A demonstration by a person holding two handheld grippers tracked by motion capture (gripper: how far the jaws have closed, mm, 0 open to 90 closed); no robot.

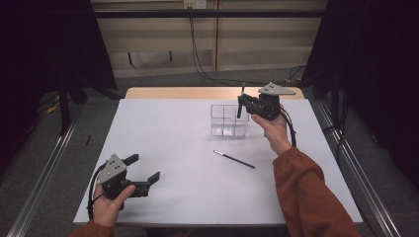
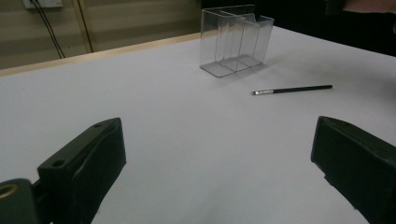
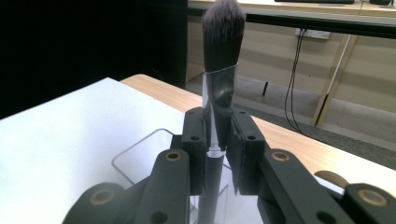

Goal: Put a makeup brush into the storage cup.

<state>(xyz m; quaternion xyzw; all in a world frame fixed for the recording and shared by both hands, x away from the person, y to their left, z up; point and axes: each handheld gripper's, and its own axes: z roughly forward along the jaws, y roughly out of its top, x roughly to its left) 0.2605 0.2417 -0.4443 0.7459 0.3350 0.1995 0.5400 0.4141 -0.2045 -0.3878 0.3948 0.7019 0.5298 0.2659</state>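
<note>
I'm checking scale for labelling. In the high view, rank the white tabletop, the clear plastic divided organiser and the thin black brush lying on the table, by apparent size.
1. White tabletop, largest by far.
2. Clear plastic divided organiser.
3. Thin black brush lying flat: about as long as the organiser is wide, but far slimmer.

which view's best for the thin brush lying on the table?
The left gripper view: the thin brush lies unobstructed beyond the open left tongs, with its dark handle and metal ferrule distinct. The high view shows the same brush as a small dark sliver in front of the clear organizer.
</note>
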